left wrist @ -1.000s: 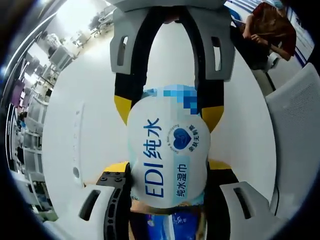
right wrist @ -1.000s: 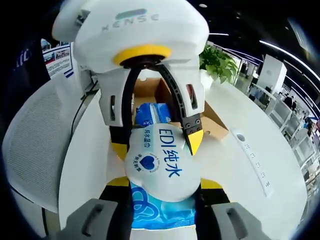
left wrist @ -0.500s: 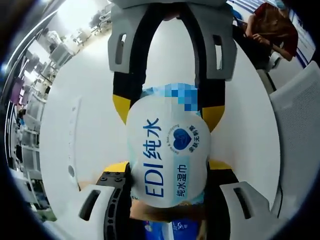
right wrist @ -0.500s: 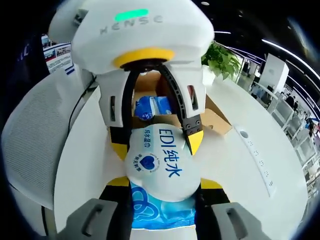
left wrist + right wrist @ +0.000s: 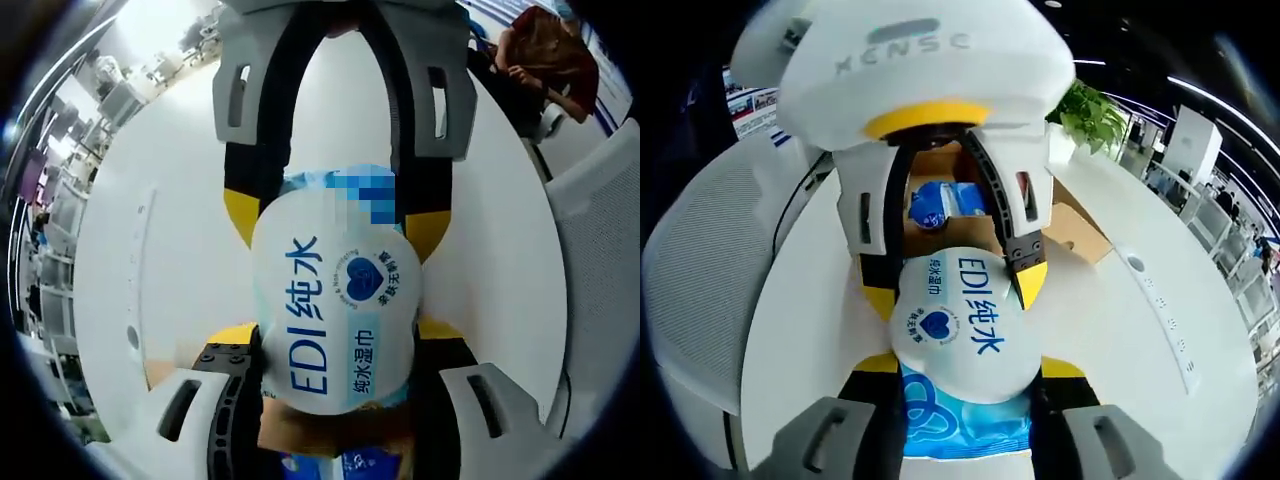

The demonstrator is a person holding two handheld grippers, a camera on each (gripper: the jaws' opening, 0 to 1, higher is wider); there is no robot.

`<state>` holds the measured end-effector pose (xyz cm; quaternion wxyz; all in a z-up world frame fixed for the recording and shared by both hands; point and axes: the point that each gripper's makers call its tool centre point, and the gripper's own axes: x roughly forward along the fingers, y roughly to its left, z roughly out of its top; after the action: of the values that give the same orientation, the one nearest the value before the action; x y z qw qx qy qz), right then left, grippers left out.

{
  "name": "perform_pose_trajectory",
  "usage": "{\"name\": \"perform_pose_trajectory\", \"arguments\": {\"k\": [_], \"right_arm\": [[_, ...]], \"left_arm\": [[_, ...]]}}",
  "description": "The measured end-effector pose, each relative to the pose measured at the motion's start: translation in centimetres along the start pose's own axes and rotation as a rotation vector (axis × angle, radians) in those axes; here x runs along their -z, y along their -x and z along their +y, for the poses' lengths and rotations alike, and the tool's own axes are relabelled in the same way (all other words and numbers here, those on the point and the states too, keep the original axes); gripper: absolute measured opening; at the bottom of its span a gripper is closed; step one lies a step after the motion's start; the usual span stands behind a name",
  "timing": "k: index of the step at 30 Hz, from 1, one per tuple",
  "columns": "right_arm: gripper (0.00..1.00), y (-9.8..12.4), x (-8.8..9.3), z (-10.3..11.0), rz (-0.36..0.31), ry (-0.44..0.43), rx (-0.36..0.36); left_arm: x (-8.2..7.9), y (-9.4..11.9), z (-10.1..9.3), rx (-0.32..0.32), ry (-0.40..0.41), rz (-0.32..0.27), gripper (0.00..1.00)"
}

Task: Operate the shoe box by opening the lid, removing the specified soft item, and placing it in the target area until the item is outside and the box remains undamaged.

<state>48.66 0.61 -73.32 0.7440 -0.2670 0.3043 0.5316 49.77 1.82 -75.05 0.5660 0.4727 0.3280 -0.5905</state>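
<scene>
both grippers grip one wipes pack from opposite ends, held above a white table [image 5: 1120, 340].

in the right gripper view, the wipes pack [image 5: 962, 325] sits clamped between the right gripper [image 5: 962, 365] jaws at its near end and the left gripper [image 5: 952, 285] jaws at its far end. behind them an open cardboard box [image 5: 1070, 235] rests on the table; a second blue pack [image 5: 940, 203] lies inside it.

in the left gripper view, the left gripper [image 5: 338, 340] jaws press the wipes pack [image 5: 335, 305] sides, with the right gripper [image 5: 335, 215] opposite.
</scene>
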Motion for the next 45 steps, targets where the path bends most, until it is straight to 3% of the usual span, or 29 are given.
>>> {"name": "perform_pose_trajectory", "arguments": {"k": [33, 45], "right_arm": [[0.45, -1.3, 1.3, 0.5, -0.015, -0.003, 0.005], [0.46, -1.4, 1.8, 0.3, -0.018, 0.009, -0.016]], "left_arm": [[0.6, -1.6, -0.4, -0.006, -0.020, 0.039, 0.58], [0.3, -1.7, -0.4, -0.014, 0.008, 0.017, 0.59]]}}
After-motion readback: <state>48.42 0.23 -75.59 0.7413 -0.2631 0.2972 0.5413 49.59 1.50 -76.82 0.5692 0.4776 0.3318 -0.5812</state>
